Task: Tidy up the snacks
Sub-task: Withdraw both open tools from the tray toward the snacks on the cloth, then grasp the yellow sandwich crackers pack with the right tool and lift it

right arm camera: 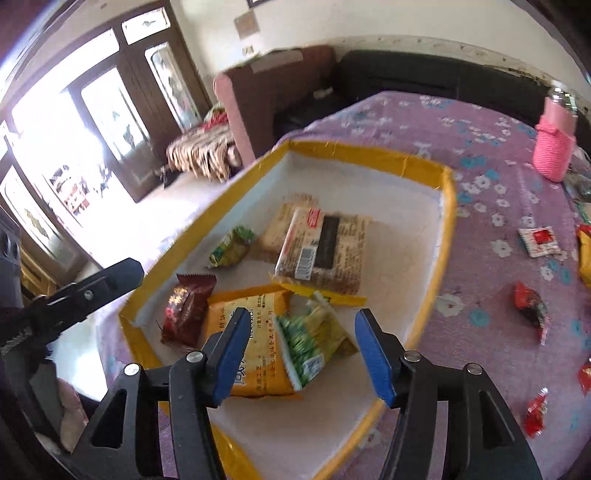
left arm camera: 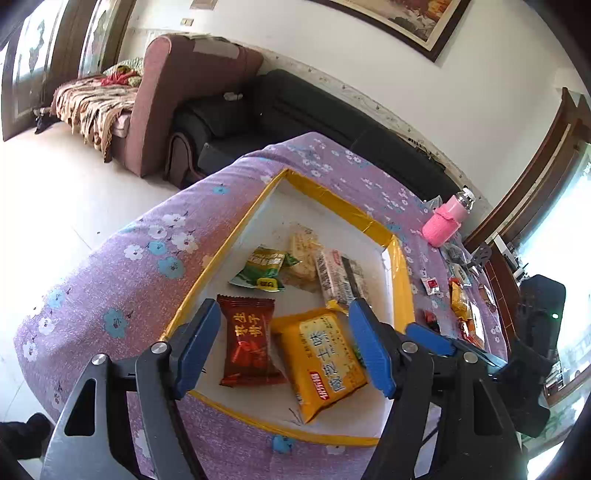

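Two spread grippers, left (left arm camera: 284, 347) and right (right arm camera: 301, 350) (blurred), probably empty, above the tray's (right arm camera: 448, 229) snacks.

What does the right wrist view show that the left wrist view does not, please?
Only the right wrist view shows the green-and-yellow packet lying on the yellow biscuit pack, between the open right gripper fingers. Only the left wrist view shows the framed picture on the wall. Both share the yellow-rimmed tray, the dark red snack and the pink bottle.
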The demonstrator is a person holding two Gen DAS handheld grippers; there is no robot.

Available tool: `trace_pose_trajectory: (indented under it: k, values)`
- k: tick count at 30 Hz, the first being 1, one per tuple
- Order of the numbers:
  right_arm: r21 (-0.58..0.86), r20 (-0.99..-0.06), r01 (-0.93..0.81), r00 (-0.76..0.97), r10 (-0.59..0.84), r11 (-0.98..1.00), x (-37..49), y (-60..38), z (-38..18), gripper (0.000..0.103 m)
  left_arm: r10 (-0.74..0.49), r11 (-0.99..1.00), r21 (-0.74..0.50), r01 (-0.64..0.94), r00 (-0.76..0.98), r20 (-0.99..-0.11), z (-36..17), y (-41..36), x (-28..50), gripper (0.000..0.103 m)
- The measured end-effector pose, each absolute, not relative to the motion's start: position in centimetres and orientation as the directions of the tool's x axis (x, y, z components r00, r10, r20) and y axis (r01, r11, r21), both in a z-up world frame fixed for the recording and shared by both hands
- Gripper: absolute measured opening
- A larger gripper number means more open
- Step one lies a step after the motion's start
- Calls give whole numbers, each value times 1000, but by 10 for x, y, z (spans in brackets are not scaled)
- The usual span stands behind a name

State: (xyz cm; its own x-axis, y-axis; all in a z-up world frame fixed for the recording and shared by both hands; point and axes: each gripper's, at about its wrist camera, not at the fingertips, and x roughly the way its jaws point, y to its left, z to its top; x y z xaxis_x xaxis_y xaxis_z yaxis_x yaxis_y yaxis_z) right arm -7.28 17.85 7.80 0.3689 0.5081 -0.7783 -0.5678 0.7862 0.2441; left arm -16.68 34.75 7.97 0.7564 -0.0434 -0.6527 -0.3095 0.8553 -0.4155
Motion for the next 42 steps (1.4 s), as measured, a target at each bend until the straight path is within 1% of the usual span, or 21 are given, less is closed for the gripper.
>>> trace_pose_trajectory:
  k: [7,10,15,17,21,26,30,33,36,38,40,42]
  values:
    - [248,-725,-530,454,518,811,-83,135,94,64,-95,856,-437,-276,747,-658,82,326,-167,72]
    - [256,-719,-495,476,506,830,-79,109,93,64,-125,868,-430,-249,728,-674,84,306,-164,72]
    - [272,-722,-413,510,468,869,-68,58,89,65,-166,881,-429,-198,721,-673,90,275,-157,72]
    - [281,-722,-371,526,450,885,-64,31,87,65,-173,891,-417,-182,713,-680,93,264,-154,72]
    - [289,-721,-269,570,394,919,-57,-25,85,65,-219,892,-432,-132,709,-670,96,248,-156,72]
    - [289,-730,-86,625,278,953,-43,-110,80,66,-271,889,-446,-102,668,-693,86,234,-149,72]
    - [317,-761,39,607,230,947,-18,-160,71,67,-291,888,-453,-82,663,-690,84,226,-148,72]
    - [333,-767,31,590,252,942,6,-165,70,67,-305,885,-460,-71,658,-689,83,222,-147,72]
    - [393,-751,-5,575,324,920,37,-150,74,67,-316,884,-463,-61,652,-689,82,220,-146,72]
    - [400,-761,-11,553,339,916,60,-135,73,67,-320,885,-462,-55,650,-690,82,220,-145,72]
    - [341,-788,-4,544,288,940,84,-117,72,67,-316,887,-458,-57,650,-692,82,222,-145,72]
    - [241,-826,12,528,199,970,109,-98,66,67,-313,887,-458,-60,651,-692,82,226,-145,72]
